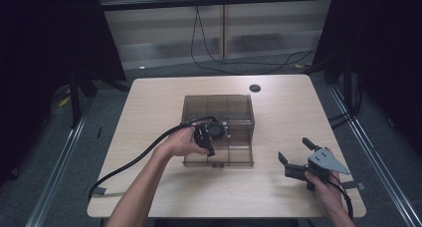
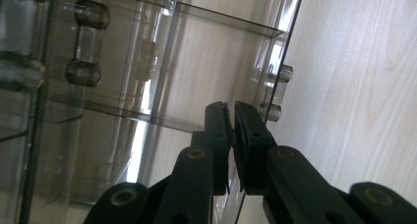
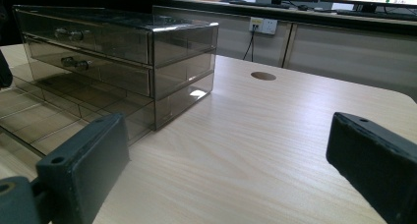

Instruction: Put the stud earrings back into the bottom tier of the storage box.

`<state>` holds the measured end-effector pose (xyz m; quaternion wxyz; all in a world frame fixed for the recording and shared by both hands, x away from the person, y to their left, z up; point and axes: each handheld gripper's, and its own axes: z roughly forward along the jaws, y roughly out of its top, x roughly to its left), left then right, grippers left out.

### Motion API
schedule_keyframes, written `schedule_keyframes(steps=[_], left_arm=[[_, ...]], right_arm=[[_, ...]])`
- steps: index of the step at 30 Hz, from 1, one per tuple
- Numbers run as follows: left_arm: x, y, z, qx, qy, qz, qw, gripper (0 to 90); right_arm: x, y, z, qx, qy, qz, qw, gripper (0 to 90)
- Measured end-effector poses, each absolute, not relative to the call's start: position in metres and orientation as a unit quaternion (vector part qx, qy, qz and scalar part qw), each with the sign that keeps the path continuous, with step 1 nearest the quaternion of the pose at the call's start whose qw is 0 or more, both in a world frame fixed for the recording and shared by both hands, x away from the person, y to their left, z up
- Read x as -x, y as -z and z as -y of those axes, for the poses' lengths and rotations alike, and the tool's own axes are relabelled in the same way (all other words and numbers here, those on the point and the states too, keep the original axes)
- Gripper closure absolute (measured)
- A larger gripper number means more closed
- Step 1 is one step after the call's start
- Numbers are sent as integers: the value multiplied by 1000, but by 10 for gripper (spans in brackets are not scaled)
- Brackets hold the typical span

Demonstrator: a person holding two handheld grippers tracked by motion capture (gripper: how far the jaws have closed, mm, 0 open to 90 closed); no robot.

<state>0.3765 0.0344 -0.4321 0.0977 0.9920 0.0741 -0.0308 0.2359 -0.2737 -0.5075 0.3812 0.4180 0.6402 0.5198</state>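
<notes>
Pressed-together left tool (image 2: 231, 117) at lower centre, tips against the smoky drawer box (image 1: 218, 130) mid-table (image 1: 149, 187). Spread right tool (image 1: 297, 156) at lower right, well apart from it, holding nothing.

Drawer cabinet (image 1: 217, 110): smoked, see-through plastic, box-shaped, standing upright near the middle of the surface. Two upper drawers sit shut, each fronted by a clear bar handle; the upper handle (image 3: 68, 35) lies directly above the lower one (image 3: 75, 64). Bottom drawer (image 1: 219, 152) is pulled out toward the person's side, resting level on the surface, its thin dividers visible inside (image 2: 162, 121). Its front wall carries a clear handle (image 2: 278, 92).
</notes>
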Motion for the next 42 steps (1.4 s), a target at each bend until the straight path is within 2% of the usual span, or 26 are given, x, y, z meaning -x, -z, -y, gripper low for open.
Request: schedule_keyframes(steps=[16,21,27,37,42], left_arm=[[-378,443,-29,-992,34,-72,96,834],[-378,438,-31,-992,27,-76,100,797],[-378,431,-40,-990,19,-83,110,764],[-373,418,-55,-989,11,-86,119,759],[-373,418,-74,-989,12,-94,116,758]], right_arm=[[-236,508,274,-418,-521,-640,381,19],[-236,508,274,-419,-521,-640,380,19],[-236,508,274,-418,-521,-640,381,19],[-236,508,274,-419,-521,-639,381,19],[-236,508,274,-419,-521,-638,381,19]])
